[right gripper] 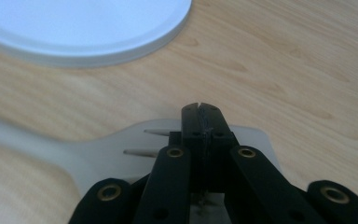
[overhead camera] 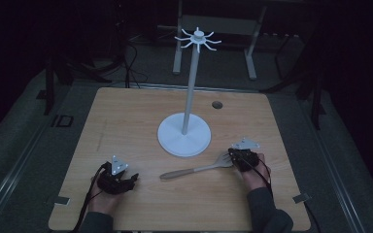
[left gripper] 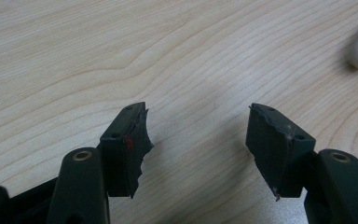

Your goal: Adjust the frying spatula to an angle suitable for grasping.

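A pale slotted spatula point(overhead camera: 194, 170) with a wooden handle lies flat on the wooden table point(overhead camera: 126, 121), its head pointing right. My right gripper point(overhead camera: 233, 156) sits over that head with its jaws pressed together. In the right gripper view the shut right gripper point(right gripper: 200, 109) rests above the spatula's slotted blade point(right gripper: 98, 149), and nothing shows between the pads. My left gripper point(overhead camera: 133, 178) lies near the front left, a short way left of the handle's end. In its own view the left gripper point(left gripper: 198, 135) stands open over bare wood.
A white stand with a round base point(overhead camera: 184, 138), a tall pole and a crown of hooks point(overhead camera: 198, 40) rises behind the spatula; its base point(right gripper: 84, 28) lies just beyond my right gripper. A small dark hole point(overhead camera: 217, 104) marks the far right of the table.
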`<state>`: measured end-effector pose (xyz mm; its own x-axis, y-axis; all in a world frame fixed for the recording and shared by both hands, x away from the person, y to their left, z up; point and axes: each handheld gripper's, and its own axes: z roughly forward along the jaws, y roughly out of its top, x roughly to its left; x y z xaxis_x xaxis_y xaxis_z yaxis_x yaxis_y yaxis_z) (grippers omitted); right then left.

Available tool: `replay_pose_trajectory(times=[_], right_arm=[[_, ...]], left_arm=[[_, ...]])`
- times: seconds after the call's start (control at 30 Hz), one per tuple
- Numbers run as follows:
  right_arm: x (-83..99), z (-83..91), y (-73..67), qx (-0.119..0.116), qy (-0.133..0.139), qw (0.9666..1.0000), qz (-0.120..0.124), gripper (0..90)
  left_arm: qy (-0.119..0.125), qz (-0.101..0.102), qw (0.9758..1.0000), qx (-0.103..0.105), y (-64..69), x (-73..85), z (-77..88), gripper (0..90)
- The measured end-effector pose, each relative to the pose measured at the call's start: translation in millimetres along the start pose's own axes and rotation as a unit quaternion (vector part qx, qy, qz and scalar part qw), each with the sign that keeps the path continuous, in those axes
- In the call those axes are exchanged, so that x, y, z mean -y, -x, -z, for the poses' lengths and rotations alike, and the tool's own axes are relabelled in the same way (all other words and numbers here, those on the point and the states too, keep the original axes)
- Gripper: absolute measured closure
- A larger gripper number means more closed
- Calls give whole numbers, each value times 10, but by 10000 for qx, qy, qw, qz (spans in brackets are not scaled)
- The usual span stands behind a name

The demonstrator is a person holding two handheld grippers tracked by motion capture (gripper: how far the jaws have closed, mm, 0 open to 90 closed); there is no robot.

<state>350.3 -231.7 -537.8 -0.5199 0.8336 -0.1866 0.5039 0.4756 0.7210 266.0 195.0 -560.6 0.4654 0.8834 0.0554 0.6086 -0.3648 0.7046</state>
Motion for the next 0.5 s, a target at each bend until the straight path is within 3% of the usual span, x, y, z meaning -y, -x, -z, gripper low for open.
replay_pose_trajectory(times=[0.27,0.5], right_arm=[[191,196,-47,-103,73,9999,103,893],[327,267,-107,-186,6,9997,144,893]], left_arm=[[-15,-11,10000,4,5,1,-7,386],[-30,-18,10000,-8,3,2,-9,386]])
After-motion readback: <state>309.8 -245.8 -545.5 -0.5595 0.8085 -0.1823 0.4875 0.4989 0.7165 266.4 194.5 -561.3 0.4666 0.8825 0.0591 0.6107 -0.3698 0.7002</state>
